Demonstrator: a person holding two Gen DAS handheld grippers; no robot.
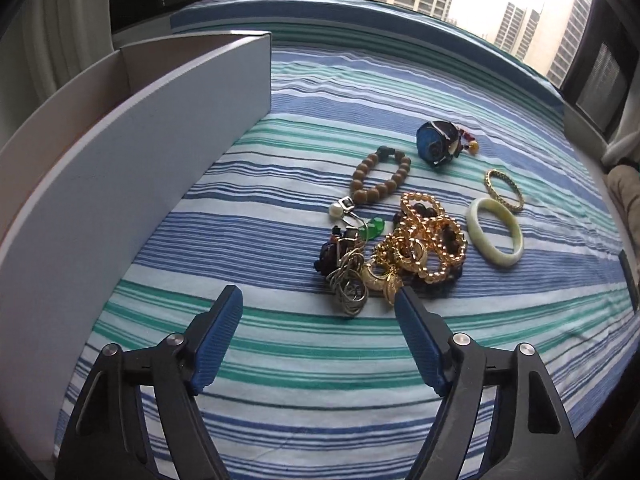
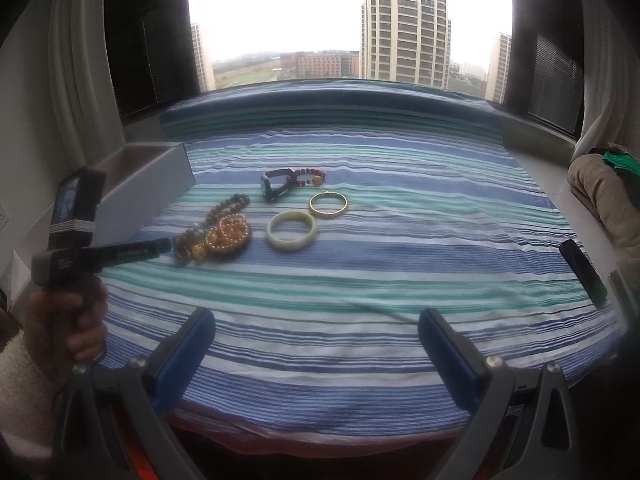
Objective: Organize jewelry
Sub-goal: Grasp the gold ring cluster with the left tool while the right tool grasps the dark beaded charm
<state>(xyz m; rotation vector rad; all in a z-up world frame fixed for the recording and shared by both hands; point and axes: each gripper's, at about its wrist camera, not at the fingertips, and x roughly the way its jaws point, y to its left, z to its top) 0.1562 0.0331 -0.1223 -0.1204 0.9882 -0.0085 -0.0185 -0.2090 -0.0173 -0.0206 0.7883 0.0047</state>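
Observation:
A tangled pile of gold beads, chains and pendants (image 1: 416,248) lies on the striped cloth (image 1: 304,360), also in the right wrist view (image 2: 216,238). Around it lie a brown bead bracelet (image 1: 380,174), a blue watch (image 1: 436,142), a gold bangle (image 1: 504,190) and a pale jade bangle (image 1: 496,236) (image 2: 292,230). My left gripper (image 1: 318,294) is open and empty, just short of the pile; it shows from the side in the right wrist view (image 2: 164,245). My right gripper (image 2: 316,318) is open and empty, well back from the jewelry.
An open grey box (image 1: 160,128) stands at the left of the cloth, also in the right wrist view (image 2: 160,176). A dark flat object (image 2: 582,276) lies at the cloth's right edge. A window with curtains is behind.

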